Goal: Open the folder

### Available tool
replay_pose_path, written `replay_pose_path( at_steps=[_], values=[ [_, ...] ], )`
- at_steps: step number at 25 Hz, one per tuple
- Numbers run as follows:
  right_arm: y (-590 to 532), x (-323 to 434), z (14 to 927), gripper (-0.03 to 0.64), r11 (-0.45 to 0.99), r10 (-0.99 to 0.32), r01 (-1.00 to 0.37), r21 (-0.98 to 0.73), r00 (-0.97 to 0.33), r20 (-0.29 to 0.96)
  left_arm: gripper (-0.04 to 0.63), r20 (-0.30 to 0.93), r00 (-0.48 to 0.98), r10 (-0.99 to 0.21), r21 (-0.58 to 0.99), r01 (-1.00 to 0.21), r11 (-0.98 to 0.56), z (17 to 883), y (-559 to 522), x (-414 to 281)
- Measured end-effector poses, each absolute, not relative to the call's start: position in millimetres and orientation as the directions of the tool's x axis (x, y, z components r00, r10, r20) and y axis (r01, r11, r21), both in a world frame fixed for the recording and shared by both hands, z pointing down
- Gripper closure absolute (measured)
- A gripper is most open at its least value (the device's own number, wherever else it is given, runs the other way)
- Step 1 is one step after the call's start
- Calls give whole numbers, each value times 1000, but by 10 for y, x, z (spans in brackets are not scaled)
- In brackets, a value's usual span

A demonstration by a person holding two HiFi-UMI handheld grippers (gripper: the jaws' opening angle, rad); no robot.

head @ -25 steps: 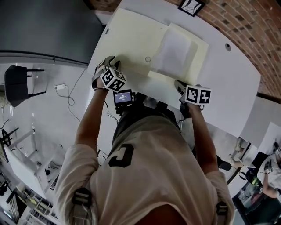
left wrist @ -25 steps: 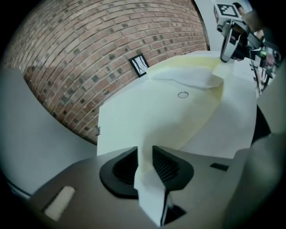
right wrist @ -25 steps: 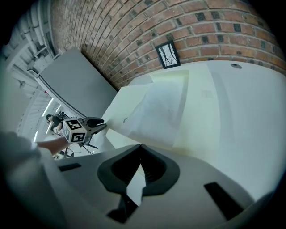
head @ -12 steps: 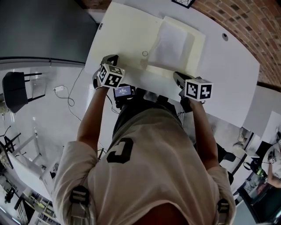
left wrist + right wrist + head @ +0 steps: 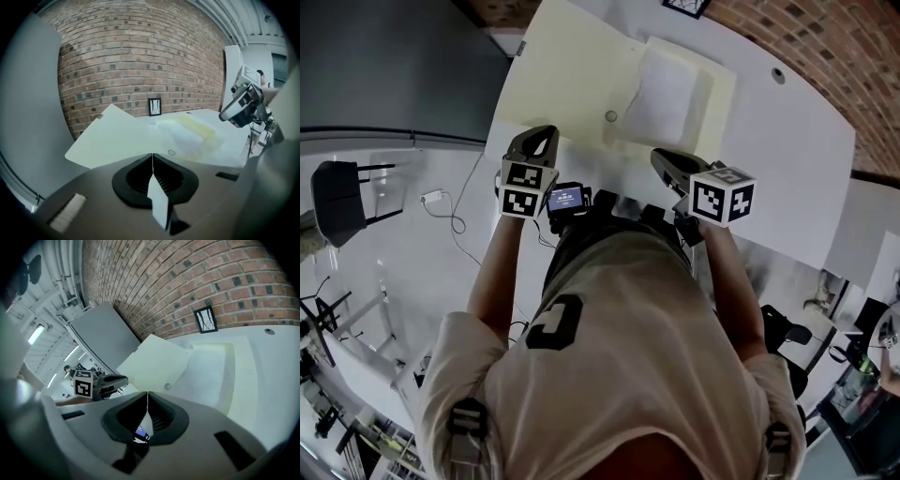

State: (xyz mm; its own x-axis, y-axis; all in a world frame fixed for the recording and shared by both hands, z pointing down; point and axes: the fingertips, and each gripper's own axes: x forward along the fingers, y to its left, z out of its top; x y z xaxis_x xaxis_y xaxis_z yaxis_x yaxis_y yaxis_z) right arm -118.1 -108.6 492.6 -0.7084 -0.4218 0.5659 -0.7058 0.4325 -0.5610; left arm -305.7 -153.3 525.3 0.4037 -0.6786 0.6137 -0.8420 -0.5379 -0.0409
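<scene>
Both hands have lifted since a second ago. The left gripper [image 5: 152,158], which was down on the near edge of the folder's cover, and the right gripper [image 5: 147,394], which sat low by the near edge of the tabletop [image 5: 787,159], now hang above that edge, drawn back toward the person's chest. Each gripper has its jaws pressed together tip to tip with nothing pinched. Only the gap below the tips shows what lies behind: something pale on the left, and on the right a small lit screen [image 5: 567,199].

Just beyond them the folder [image 5: 572,84] lies spread open. Its wide cover is laid out flat toward the left end of the tabletop. The other half sits near the middle with pale sheets [image 5: 670,89] in it. A small round snap [image 5: 610,116] sits by the fold between the halves, close to the near side.

The opening looks done, so the step in hand is probably the withdrawal. To do it well:

- Bring both grippers up and back without dipping, so no closed tip catches the cover's near edge and flips it shut.
- Keep the left one clear of the cover's near-left corner, the part most likely to lift.
- Watch the fold. If the cover starts to rise, a light press beside the snap should settle it.
</scene>
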Motion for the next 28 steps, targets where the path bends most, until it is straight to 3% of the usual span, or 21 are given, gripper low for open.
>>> replay_pose_path(
  at_steps=[7,28],
  values=[
    [-983,-1251,4819,611,461,-420,-687,-562,-727,544,591,539,483,-690,27,-829,-559,4915,-1339,-2856],
    [-879,-1411,4663,611,508,-349,-603,-615,-797,493,591,483,456,-747,20,-859,-512,4453,-1504,-2797]
  ],
)
